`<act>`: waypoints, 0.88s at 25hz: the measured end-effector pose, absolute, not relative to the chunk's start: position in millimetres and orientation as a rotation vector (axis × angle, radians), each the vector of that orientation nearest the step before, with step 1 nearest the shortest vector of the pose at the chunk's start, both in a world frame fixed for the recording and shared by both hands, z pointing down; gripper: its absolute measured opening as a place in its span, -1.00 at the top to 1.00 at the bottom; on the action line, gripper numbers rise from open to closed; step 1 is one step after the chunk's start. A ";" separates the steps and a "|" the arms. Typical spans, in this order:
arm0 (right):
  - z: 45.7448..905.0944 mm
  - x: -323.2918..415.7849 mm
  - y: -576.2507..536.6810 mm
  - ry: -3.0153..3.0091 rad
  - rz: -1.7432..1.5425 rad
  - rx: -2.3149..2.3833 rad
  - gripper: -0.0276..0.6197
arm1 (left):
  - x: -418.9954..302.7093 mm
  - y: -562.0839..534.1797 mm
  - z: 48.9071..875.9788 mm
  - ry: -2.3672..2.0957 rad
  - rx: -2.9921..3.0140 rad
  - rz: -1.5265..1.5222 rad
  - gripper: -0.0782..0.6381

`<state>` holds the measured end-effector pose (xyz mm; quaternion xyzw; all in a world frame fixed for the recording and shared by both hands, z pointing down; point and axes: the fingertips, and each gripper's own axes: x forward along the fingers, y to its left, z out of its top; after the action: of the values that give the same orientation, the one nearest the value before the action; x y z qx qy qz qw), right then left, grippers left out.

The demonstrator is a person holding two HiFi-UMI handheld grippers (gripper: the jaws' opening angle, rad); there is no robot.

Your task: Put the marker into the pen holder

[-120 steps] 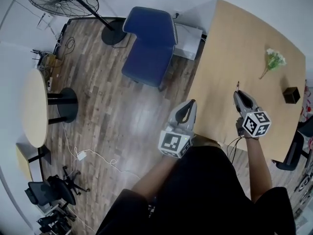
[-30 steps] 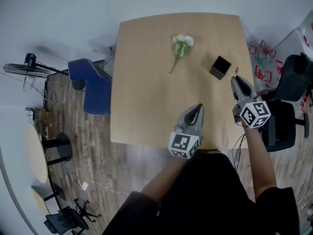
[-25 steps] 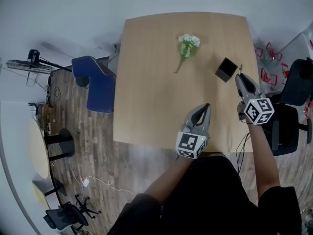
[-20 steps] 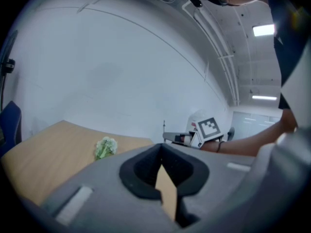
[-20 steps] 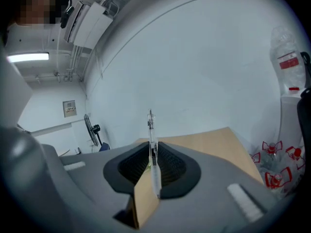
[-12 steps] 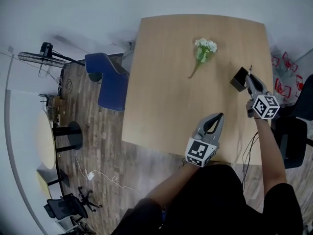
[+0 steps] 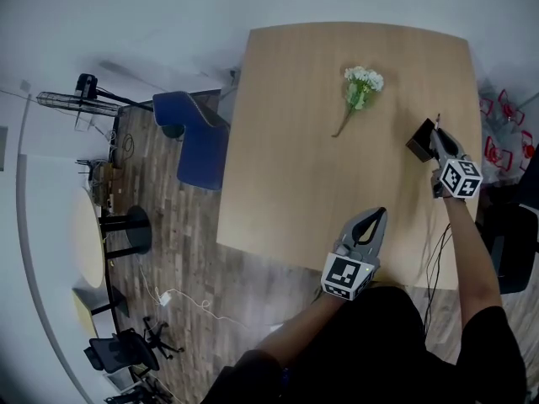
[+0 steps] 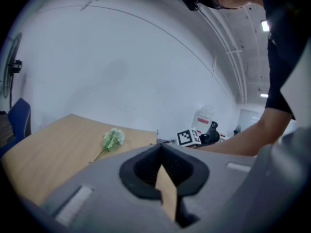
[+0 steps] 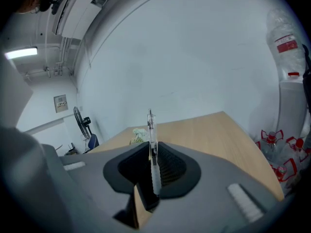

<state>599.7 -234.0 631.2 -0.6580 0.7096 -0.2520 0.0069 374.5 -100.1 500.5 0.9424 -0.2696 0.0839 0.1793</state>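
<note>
Two grippers | right arm stretched far right, right gripper (image 7: 438,135) clamping the marker (image 9: 152,144) upright, just beside the black pen holder (image 7: 418,142) | left gripper (image 7: 376,216) closed, empty, above the table (image 7: 295,150) at its near edge

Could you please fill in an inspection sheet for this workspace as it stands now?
Surface: wooden table, two things lying on it.
Job's things: pen upright in the right tool; black holder near the table's right edge, close by that tool's tip.
Clutter: sprig of white flowers lying on the table.
Grippers: right tool shut on the pen; left tool shut, empty, over the near edge.
Cables: white cable on the floor; thin dark cable by the right arm.
Surroundings: blue chair, fan, round table.
</note>
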 end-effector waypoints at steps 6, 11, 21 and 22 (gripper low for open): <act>648.2 598.0 -237.2 2.268 -0.829 -2.082 0.73 | 376.3 -108.8 505.1 -0.777 2.648 0.248 0.77; 659.5 599.2 -237.7 2.288 -0.882 -2.098 0.65 | 381.9 -114.2 506.9 -0.775 2.654 0.259 0.77; 646.7 601.1 -238.5 2.284 -0.848 -2.070 0.47 | 380.3 -120.5 508.9 -0.819 2.645 0.264 0.77; 640.4 601.5 -236.5 2.281 -0.837 -2.063 0.47 | 379.9 -121.1 507.6 -0.825 2.645 0.260 0.77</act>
<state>601.5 -236.5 640.4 -0.6471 0.7155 -0.2625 -0.0229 379.9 -121.1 507.6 0.9352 -0.2918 0.0919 0.1786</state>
